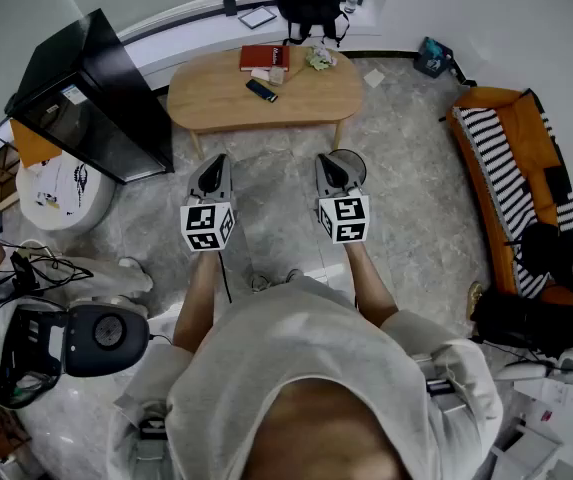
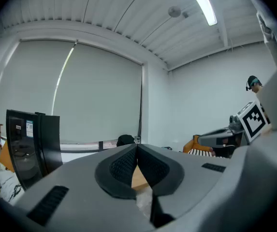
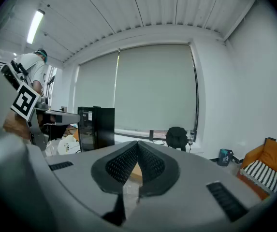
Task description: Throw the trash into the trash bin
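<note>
In the head view a crumpled wad of trash (image 1: 320, 58) lies at the far right end of the oval wooden table (image 1: 216, 98). A round dark trash bin (image 1: 357, 161) stands on the floor by the table's near right leg, partly hidden behind my right gripper (image 1: 328, 164). My left gripper (image 1: 214, 164) is held level beside it, over the floor short of the table. Both point at the table, jaws shut, nothing between them. In the left gripper view the pads meet at the left gripper (image 2: 137, 148); the right gripper (image 3: 138, 144) looks the same in its own view.
A red book (image 1: 264, 56), a dark phone (image 1: 261, 90) and a small white item lie on the table. A black cabinet (image 1: 96, 98) and a white drum (image 1: 61, 193) stand at left, an orange striped sofa (image 1: 511, 168) at right, a black bag (image 1: 311, 3) on the sill.
</note>
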A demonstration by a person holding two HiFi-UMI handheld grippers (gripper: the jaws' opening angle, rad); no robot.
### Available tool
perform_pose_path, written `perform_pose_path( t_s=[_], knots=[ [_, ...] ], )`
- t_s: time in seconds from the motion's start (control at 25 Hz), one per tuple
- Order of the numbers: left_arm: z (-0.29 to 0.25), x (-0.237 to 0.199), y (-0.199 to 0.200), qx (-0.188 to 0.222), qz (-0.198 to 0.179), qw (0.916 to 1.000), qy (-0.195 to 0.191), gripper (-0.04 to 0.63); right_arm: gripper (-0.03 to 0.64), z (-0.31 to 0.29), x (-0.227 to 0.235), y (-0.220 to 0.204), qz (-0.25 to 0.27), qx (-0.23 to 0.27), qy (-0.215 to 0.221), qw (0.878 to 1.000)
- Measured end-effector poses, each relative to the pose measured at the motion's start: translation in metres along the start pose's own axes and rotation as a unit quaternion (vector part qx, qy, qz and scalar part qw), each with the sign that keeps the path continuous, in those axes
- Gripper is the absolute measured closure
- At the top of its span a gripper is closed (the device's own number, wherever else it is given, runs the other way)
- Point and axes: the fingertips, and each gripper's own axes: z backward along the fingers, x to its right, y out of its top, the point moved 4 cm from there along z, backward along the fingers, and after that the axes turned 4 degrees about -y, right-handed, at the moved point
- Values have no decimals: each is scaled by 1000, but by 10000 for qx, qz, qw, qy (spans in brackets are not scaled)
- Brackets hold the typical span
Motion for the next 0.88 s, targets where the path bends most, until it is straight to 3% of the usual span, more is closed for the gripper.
perform_pose_path(
  t_s=[0.4, 0.88],
  knots=[
    [-15, 1, -2, -67, -3, 10000, -50, 577, 586, -12, 2, -1, 25, -60, 73, 10000],
    [-29, 40, -18, -204, 52, 9998, -24, 577, 586, -17, 24, -22, 81, -330, 321, 9989]
  ],
)
